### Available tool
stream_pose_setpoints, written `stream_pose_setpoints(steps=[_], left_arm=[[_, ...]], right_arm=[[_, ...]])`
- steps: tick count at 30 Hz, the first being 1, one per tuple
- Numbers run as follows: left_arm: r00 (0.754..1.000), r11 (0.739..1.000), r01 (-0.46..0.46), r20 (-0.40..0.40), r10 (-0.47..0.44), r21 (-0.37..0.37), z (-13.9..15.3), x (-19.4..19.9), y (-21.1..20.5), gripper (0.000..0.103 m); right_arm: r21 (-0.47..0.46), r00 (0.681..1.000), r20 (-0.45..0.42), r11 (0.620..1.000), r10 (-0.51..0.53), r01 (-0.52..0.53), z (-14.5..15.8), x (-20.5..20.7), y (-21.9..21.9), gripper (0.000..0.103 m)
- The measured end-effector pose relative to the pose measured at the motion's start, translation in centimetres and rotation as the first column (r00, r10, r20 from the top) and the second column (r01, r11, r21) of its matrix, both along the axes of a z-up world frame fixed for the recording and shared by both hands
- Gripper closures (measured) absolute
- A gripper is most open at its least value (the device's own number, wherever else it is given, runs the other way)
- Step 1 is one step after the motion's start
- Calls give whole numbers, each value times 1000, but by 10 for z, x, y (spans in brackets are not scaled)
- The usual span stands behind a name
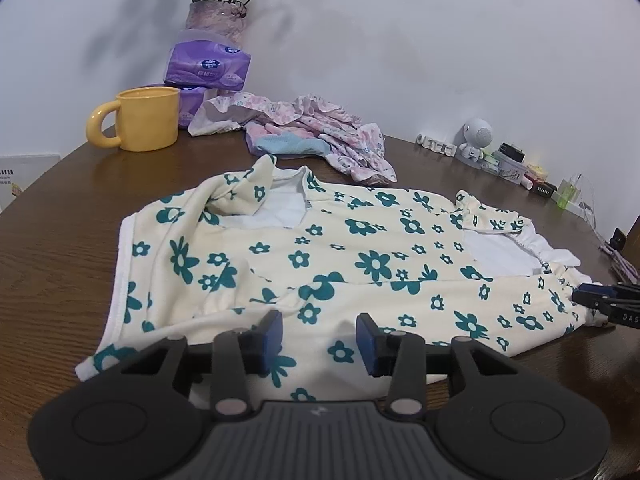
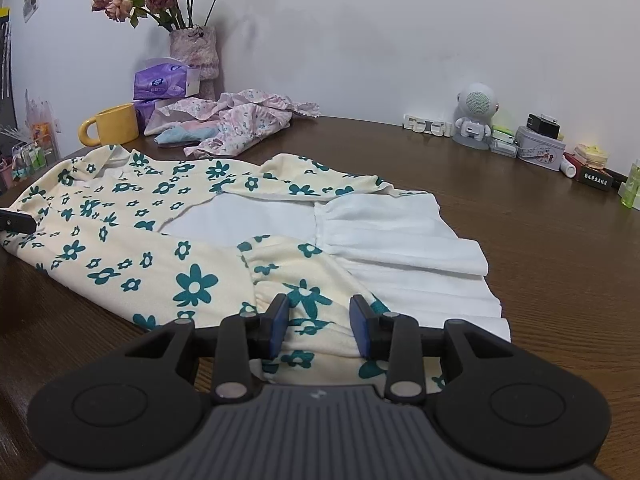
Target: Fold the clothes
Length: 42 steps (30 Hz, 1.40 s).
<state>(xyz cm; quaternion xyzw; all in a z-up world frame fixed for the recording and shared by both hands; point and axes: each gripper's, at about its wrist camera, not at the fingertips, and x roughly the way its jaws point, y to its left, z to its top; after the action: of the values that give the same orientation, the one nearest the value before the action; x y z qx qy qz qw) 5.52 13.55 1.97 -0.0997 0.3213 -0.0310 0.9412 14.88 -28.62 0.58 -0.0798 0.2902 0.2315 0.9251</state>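
A cream dress with teal flowers [image 1: 320, 256] lies spread on the brown wooden table [image 1: 60, 248], neckline toward the mug and white ruffled hem at the right. My left gripper [image 1: 319, 338] stands open over the dress's near edge, cloth showing between its blue pads. In the right wrist view the same dress [image 2: 132, 236] runs from the left to its white skirt hem [image 2: 400, 240]. My right gripper [image 2: 319, 326] is open above the gathered waist seam near the front edge. The right gripper's tips [image 1: 600, 300] also show at the left view's right edge, by the hem.
A crumpled pink floral garment [image 1: 320, 128] lies behind the dress. A yellow mug [image 1: 140, 118], purple tissue packs [image 1: 206, 66] and a flower vase [image 1: 216, 18] stand at the back left. A small white robot figure [image 2: 476, 116], tins and bottles line the back right by the wall.
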Motion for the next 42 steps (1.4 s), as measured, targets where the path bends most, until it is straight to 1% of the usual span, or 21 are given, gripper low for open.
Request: stream_pose_setpoints(steps=[2,5,6,7,8,9,10,11,12,13,14,15,20,24,28,31,32,36,38,40,42], left_arm=[[1000,1000,8,6,-8,-11,0,0,1,58],[1000,1000,16,12,-16,-25,1,-1,2,56],[1000,999,18,14,-18,-29,2,-1,2,56],[1000,999,22,19,-21,-30,3,-1,1,52],[999,999,21,34,-20,-27,6,-2,-1,47],[999,1000,19,50,-18,-24,8,-2,-3,45],[998,1000,18,65,-17,-21,11,-3,-4,39],[996,1000,20,82,-18,-23,14,-3,-8,28],[995,999,21,100,-18,-26,17,-3,-11,22],[993,999,27,117,-23,-32,20,-3,-15,13],[990,998,39,139,-33,-39,23,-4,-20,9],[987,998,50,152,-43,-46,26,-4,-24,8],[981,993,91,177,-77,-70,32,-7,-46,2],[980,993,115,171,-107,-40,30,-8,-61,2],[982,997,76,174,-73,-6,28,-8,-69,2],[986,999,45,158,-47,11,27,-5,-70,2],[988,999,29,153,-33,24,27,-5,-71,2],[990,995,-33,139,20,93,25,-6,-76,2],[990,997,-6,140,-5,81,24,-6,-73,2],[990,998,15,142,-24,65,23,-6,-71,2],[991,998,11,134,-20,66,22,-4,-71,2]], right_arm=[[2,1000,6,1000,-6,6,0,-1,0,69],[20,1000,17,1000,-16,16,2,-5,0,66],[30,1000,21,999,-21,20,3,-7,0,64],[41,999,27,999,-24,23,6,-10,1,61],[51,999,34,998,-26,24,8,-13,3,53],[61,999,41,998,-27,24,11,-17,4,43],[72,998,48,997,-29,25,14,-20,6,37],[78,998,57,997,-26,22,17,-24,9,27],[78,997,69,997,-20,15,20,-27,13,19],[81,997,76,997,-12,6,23,-30,17,15],[86,997,78,996,-3,-4,24,-33,21,7],[91,997,81,996,6,-13,26,-36,25,1],[116,994,93,991,52,-62,34,-49,46,1],[143,995,84,988,52,-64,36,-54,60,0],[169,996,80,985,-44,29,35,-54,71,0],[167,986,81,977,-144,129,34,-50,77,0],[166,984,80,976,-156,141,33,-48,79,0],[175,993,33,979,-112,105,30,-41,84,0],[172,996,11,981,-93,90,28,-38,87,0],[145,996,8,986,-85,83,25,-37,93,0],[141,998,-4,988,-69,69,24,-37,96,0]])
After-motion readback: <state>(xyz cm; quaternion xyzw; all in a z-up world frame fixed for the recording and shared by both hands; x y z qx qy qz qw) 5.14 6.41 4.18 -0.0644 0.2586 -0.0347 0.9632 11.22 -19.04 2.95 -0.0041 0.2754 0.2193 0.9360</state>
